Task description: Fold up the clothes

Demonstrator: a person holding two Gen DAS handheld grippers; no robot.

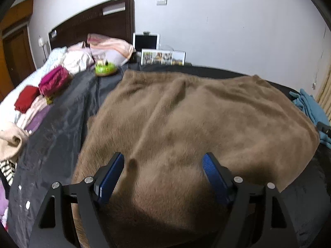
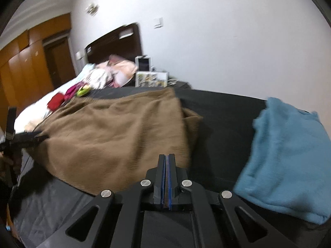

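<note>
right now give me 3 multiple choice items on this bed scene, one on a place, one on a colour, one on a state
1. Where does the blue garment lie relative to the brown garment, seen from the right wrist view?
A. on top of it
B. to its right, apart from it
C. under it

2. What colour is the sheet under the brown garment?
A. dark grey
B. yellow
C. white

3. How do the right tongs stand?
A. wide open
B. shut on the blue garment
C. shut, nothing visible between the pads

Answers:
1 B, dark sheet shows between the two.
2 A, dark grey cloth surrounds the brown garment.
3 C, the blue pads meet with no cloth seen in them.
</note>
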